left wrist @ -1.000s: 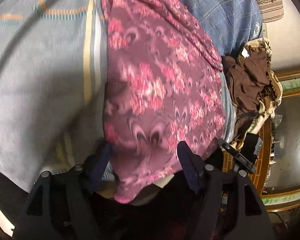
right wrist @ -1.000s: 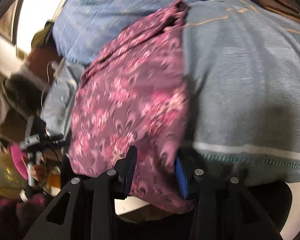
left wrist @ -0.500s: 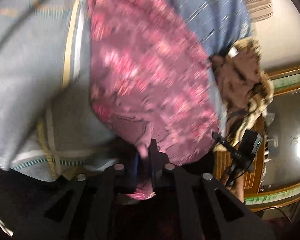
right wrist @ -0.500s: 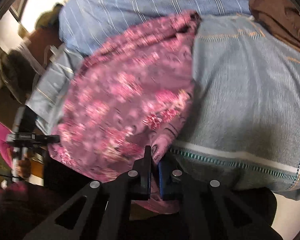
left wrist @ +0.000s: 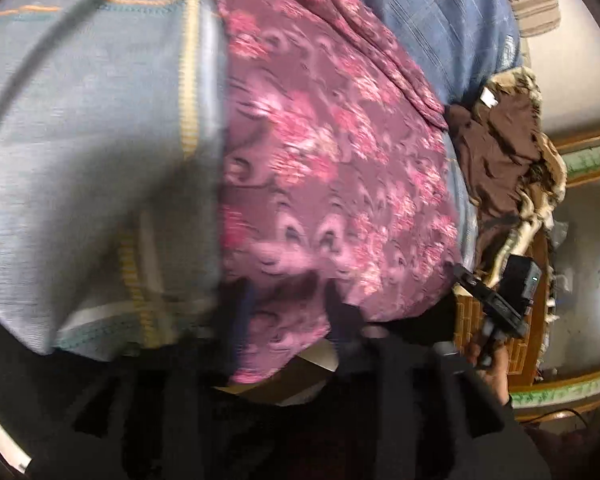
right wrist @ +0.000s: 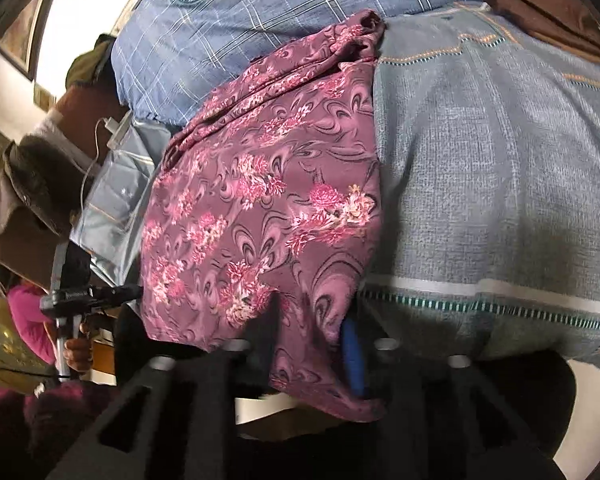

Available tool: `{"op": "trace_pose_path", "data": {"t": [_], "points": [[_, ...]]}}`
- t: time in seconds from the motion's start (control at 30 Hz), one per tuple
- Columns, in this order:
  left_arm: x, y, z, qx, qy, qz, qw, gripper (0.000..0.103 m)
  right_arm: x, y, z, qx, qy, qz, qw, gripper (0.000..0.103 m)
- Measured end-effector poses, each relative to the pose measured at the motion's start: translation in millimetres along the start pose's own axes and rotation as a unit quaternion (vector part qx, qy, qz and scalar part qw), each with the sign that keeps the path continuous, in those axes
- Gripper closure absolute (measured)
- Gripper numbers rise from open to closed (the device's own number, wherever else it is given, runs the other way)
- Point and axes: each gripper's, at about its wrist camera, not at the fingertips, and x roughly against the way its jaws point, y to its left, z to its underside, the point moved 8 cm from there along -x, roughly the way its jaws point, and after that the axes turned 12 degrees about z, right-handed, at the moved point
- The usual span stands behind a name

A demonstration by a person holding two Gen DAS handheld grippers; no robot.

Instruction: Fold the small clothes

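We look down along both grippers at a pile of cloth. The floral maroon garment point(left wrist: 332, 184) lies flat over a grey-blue woven cloth point(left wrist: 84, 128) and against a blue checked fabric point(right wrist: 268, 20), its near hem drooping over the front edge of the pile. Our left gripper point(left wrist: 290, 304) has just been opening: its fingers stand apart on either side of that hem, the cloth between them, though motion blur keeps us from telling whether the pads touch it. Our right gripper point(right wrist: 312, 332) has likewise just been opening; its jaws are parted with a fold of the same hem hanging between them, the blue pad point(right wrist: 354, 356) just beside the cloth. A brown garment point(left wrist: 500, 168) sits heaped at the pile's far side. We make out no bin or basket; everything rests loose on the pile.
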Motion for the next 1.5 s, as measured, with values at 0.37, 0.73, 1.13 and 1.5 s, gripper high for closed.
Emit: {"op": "trace_pose_path", "data": {"t": [0.37, 0.73, 1.13, 1.5], "points": [[-21, -39, -4, -0.030, 0.003, 0.056, 0.9980, 0.103, 2, 18, 8, 0.089, -0.002, 0.022, 0.996, 0.099], [10, -32, -3, -0.042, -0.010, 0.028, 0.9987, 0.098, 34, 20, -14, 0.030, -0.017, -0.061, 0.998, 0.099], [-19, 15, 43, -0.031, 0.071, -0.055, 0.9955, 0.045, 10, 13, -4, 0.010, 0.019, -0.061, 0.998, 0.094], [-21, -13, 38, -0.055, 0.047, 0.022, 0.9972, 0.094, 4, 22, 7, 0.069, 0.031, -0.013, 0.997, 0.099]]}}
